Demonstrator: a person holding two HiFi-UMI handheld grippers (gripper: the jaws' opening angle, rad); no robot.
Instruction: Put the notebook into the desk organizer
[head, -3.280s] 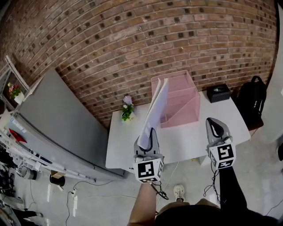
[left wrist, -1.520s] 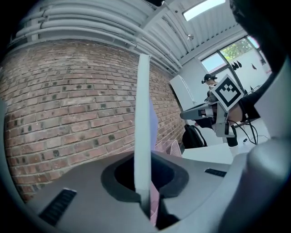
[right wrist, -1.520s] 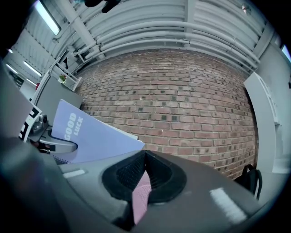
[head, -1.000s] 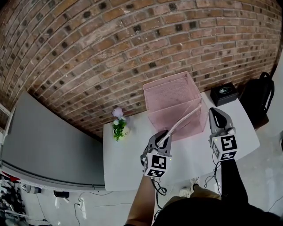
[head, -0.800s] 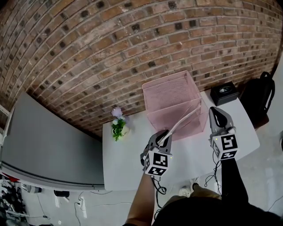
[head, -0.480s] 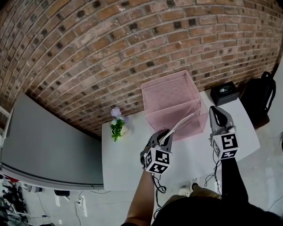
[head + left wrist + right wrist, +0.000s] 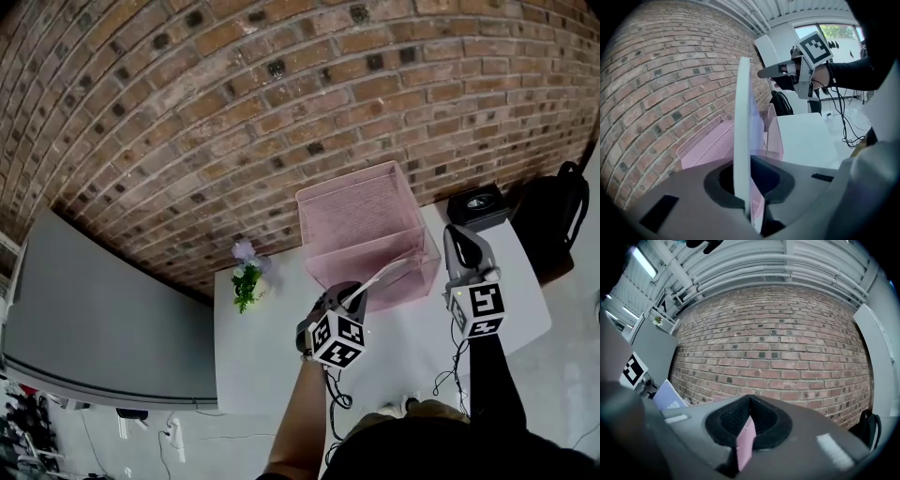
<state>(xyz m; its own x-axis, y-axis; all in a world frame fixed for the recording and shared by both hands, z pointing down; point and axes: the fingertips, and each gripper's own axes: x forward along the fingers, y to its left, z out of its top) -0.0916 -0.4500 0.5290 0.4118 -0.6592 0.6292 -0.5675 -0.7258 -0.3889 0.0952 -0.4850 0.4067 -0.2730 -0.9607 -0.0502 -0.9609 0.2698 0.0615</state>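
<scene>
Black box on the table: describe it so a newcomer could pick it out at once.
A white table stands against the brick wall, with a pink mesh desk organizer at its back edge. Just right of the organizer, in the head view, sits the small black box, the only low, black thing on the tabletop.

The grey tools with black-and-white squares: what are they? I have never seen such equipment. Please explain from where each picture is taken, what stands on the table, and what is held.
A person holds a two-jaw gripper in each hand; the squared cubes belong to them. The head view comes from a camera on the person's head, looking down. Each gripper view comes from a camera on that gripper. On the white table stand a pink organizer, a small flower plant and a black box. The left gripper is shut on a white notebook that reaches toward the organizer. The right gripper seems to pinch the organizer's pink edge.
</scene>
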